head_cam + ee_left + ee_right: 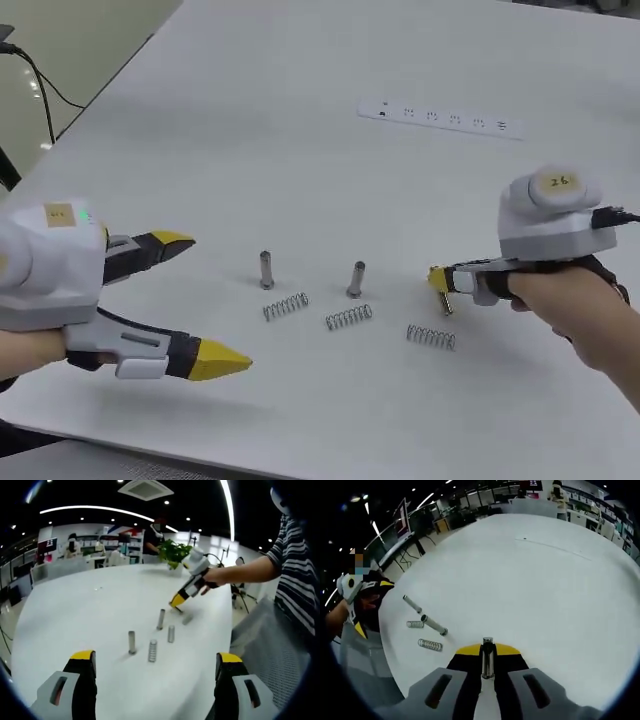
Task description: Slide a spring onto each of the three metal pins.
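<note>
While your right hand-held gripper (440,280) clamps a pin (487,659) and your left hand-held gripper (215,300) gapes, stand it upright near its spring (431,337).

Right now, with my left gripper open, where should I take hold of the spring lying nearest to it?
Probably the middle coils of the spring, bringing the left gripper down from above, jaws across its width. It lies flat on the table, and a mid grip leaves both ends open for a pin.
</note>
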